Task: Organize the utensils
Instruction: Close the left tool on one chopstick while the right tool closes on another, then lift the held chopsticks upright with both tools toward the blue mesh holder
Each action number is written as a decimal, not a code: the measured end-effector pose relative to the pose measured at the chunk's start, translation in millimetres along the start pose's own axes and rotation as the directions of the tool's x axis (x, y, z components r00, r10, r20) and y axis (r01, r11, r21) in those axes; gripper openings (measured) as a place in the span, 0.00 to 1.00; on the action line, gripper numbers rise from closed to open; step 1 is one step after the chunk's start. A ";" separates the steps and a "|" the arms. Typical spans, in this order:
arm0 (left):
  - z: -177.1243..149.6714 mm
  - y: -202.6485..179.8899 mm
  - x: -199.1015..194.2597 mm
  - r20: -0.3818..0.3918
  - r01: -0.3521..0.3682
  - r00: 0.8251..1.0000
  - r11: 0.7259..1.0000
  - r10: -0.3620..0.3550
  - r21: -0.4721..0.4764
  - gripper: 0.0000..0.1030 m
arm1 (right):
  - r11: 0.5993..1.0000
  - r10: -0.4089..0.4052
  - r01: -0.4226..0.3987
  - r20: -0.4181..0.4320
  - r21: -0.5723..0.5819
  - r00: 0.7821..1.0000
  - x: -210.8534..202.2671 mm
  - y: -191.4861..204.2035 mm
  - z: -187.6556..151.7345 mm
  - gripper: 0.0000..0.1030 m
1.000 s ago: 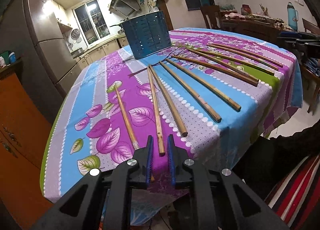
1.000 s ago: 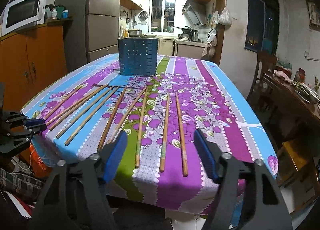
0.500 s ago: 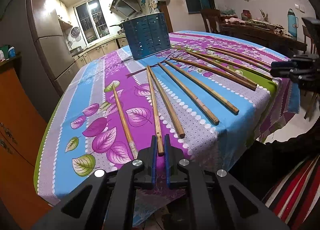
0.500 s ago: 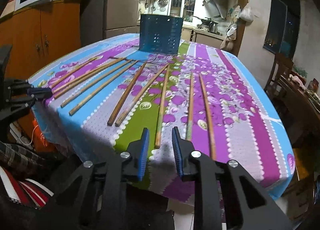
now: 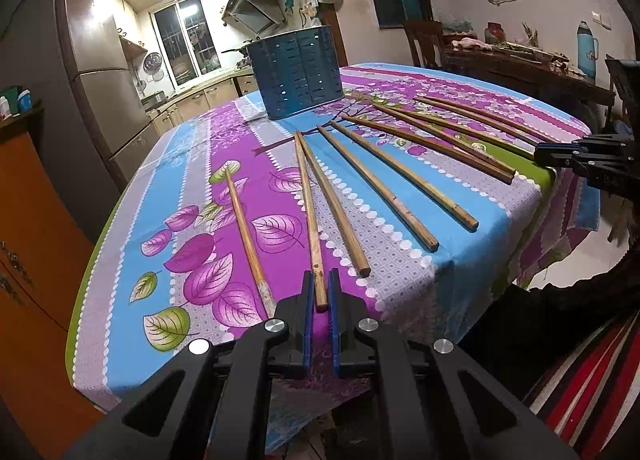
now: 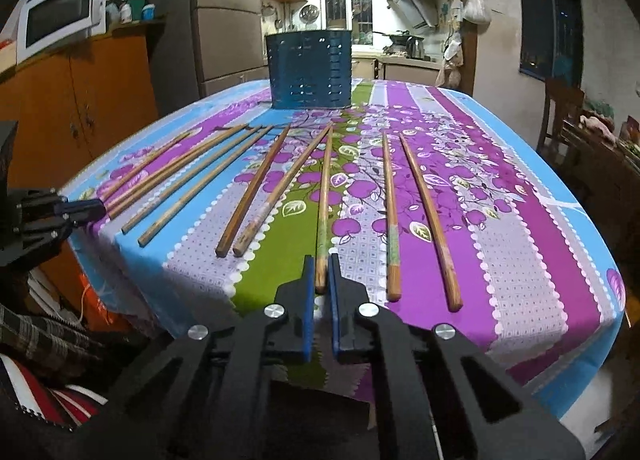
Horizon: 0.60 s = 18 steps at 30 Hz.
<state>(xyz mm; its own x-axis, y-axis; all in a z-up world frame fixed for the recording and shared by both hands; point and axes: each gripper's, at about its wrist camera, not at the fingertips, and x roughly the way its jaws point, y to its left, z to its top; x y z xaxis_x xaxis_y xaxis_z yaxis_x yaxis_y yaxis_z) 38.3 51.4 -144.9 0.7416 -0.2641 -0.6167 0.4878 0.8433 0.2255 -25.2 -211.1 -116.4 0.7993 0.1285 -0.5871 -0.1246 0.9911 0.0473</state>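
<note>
Several long wooden chopsticks lie fanned out on a flowered tablecloth (image 5: 192, 196), their tips toward a dark blue perforated utensil holder (image 5: 298, 72) at the far end. My left gripper (image 5: 320, 288) is shut on the near end of one chopstick (image 5: 310, 212) at the table's front edge. In the right wrist view my right gripper (image 6: 320, 276) is shut on the near end of a chopstick (image 6: 325, 196) over the green stripe, with the holder (image 6: 309, 70) straight ahead. Each gripper shows in the other's view: the right gripper (image 5: 560, 152) and the left gripper (image 6: 86, 209).
Other chopsticks (image 6: 426, 216) lie either side of the held ones. An orange cabinet (image 6: 76, 100) with a microwave (image 6: 60, 18) stands left of the table. A wooden side table (image 5: 520, 68) and chair (image 6: 562, 108) stand to the right. Striped fabric (image 5: 592, 376) lies below the table edge.
My right gripper came down to the table edge and closed from wide open onto a chopstick end. The left gripper's narrow gap closed fully on its chopstick.
</note>
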 end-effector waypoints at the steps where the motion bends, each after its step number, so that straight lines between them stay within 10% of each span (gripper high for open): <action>1: -0.3 -0.2 -0.2 0.001 0.000 1.000 1.000 0.000 -0.003 0.08 | 1.000 -0.005 0.005 0.014 0.004 1.000 -1.9 1.3 0.3 0.05; 18: 5.2 3.5 -11.5 0.050 -0.028 0.998 0.999 0.030 -0.040 0.07 | 0.999 -0.039 0.037 0.126 0.016 0.991 -29.4 0.3 25.3 0.05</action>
<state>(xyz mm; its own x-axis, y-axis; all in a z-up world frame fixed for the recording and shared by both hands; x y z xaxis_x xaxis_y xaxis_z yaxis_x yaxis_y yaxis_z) 33.9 54.9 -133.1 0.7780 -0.2613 -0.5713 0.4479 0.8685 0.2127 -33.9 -213.8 -78.7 0.8709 0.0936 -0.4824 -0.0856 0.9956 0.0386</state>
